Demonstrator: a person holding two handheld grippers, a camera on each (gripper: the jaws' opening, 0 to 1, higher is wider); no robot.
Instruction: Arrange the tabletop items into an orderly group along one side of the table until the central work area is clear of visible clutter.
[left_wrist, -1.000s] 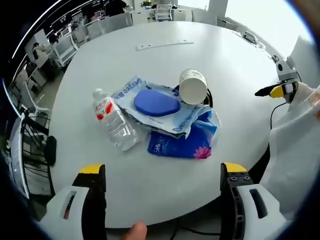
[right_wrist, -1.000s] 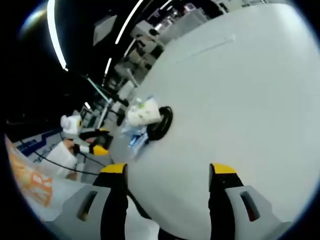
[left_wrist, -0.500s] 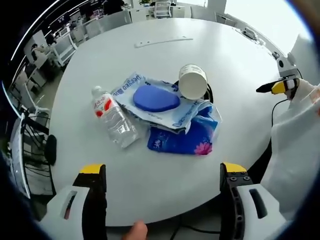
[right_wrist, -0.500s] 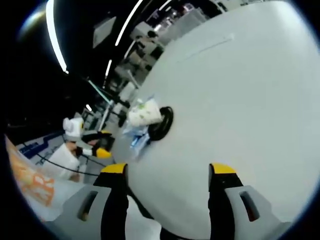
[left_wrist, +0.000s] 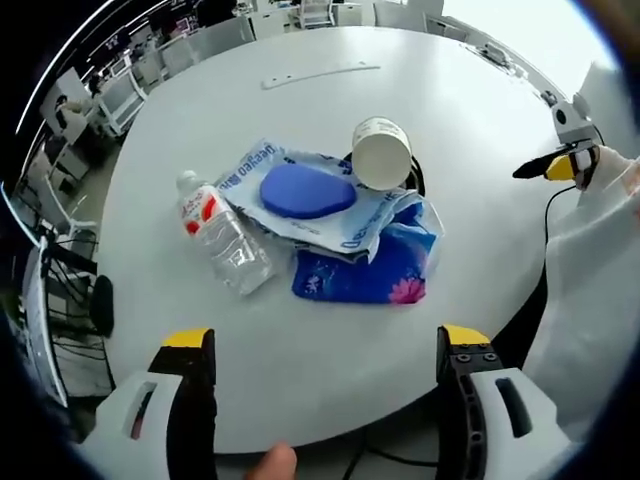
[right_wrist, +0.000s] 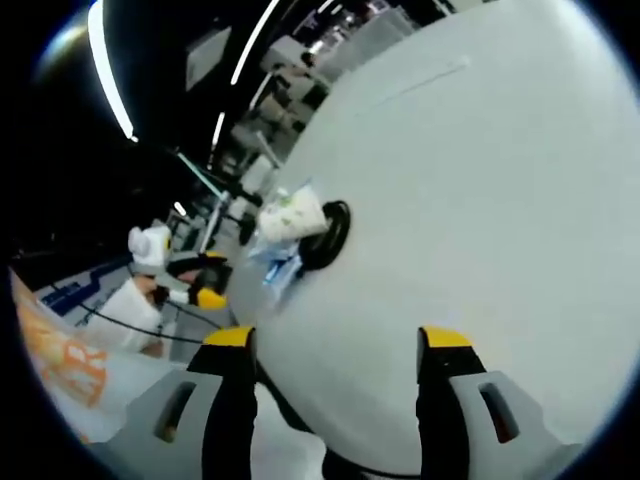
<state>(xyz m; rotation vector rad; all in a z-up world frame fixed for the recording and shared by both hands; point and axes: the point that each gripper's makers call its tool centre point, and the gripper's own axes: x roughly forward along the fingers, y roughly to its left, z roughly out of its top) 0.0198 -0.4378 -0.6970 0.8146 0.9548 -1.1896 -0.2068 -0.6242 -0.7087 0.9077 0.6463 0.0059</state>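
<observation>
In the left gripper view, a round white table (left_wrist: 330, 330) carries a small heap of things near its middle. A clear water bottle (left_wrist: 222, 236) with a red and white label lies on its side at the left of the heap. Just beside it lies a crinkly white and blue wrapper (left_wrist: 345, 215) with a blue oval thing (left_wrist: 307, 191) on top. A dark blue packet with a pink flower (left_wrist: 365, 272) pokes out from under the wrapper, toward the near edge of the table. A white paper cup (left_wrist: 381, 154) is tipped over at the far side of the heap, over a black round hole in the table. The left gripper (left_wrist: 325, 345) hangs over the near edge — its jaws are wide apart and hold nothing. In the right gripper view, the right gripper (right_wrist: 335, 345) also has its jaws apart with nothing between them — it is over the table's bare top, well apart from the cup.
</observation>
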